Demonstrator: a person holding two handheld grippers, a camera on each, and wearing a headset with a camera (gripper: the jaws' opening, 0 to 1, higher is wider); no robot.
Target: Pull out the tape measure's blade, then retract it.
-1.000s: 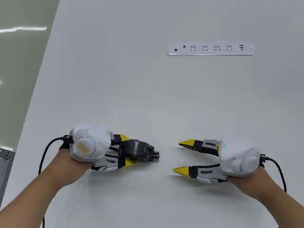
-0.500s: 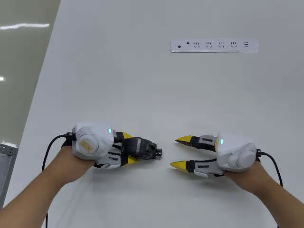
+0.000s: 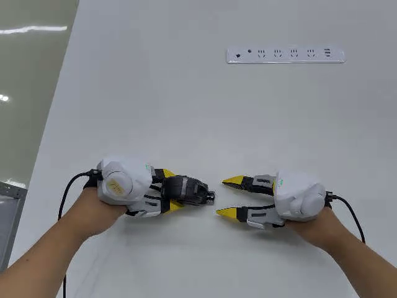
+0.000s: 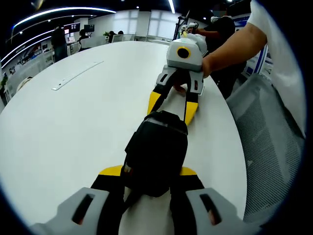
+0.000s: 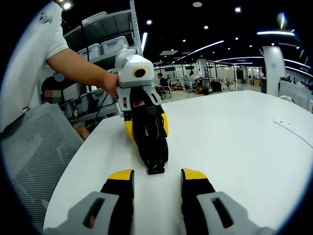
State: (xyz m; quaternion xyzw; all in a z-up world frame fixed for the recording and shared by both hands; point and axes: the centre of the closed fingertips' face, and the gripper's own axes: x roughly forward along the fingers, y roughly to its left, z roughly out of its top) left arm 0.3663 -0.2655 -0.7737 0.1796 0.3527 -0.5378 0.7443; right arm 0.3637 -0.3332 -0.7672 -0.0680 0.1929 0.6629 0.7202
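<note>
Desk (image 3: 186,112): a wide white top that carries everything here; its left edge runs along a greenish floor (image 3: 31,74).
Chair (image 4: 274,147): a grey mesh back, seen in the left gripper view beyond the desk's edge, behind the person's arm.
Power strip (image 3: 285,54): long, white and flat on the desk at the far side, well apart from both grippers; in the left gripper view it appears as a pale bar (image 4: 77,75).
Left gripper (image 3: 172,190): held low over the near part of the desk and pointing toward the other gripper. Its yellow-tipped jaws are closed against the two sides of the tape measure. Its own view shows the case wedged between the tips (image 4: 151,171), and the right gripper view shows it head-on (image 5: 146,128).
Right gripper (image 3: 222,197): faces the left one from just beside the tape measure's nose. Its jaws are parted with nothing between them. In its own view the two yellow tips (image 5: 157,175) flank bare desk, short of the case.
Tape measure (image 3: 186,190): a black and grey case clamped in the left gripper, lying along the desk with its front end toward the right gripper, near it but apart. Its bulk fills the middle of the left gripper view (image 4: 156,152); its narrow nose shows in the right gripper view (image 5: 150,139).
Cables: a black lead leaves the back of each gripper, left (image 3: 68,186) and right (image 3: 347,208).
</note>
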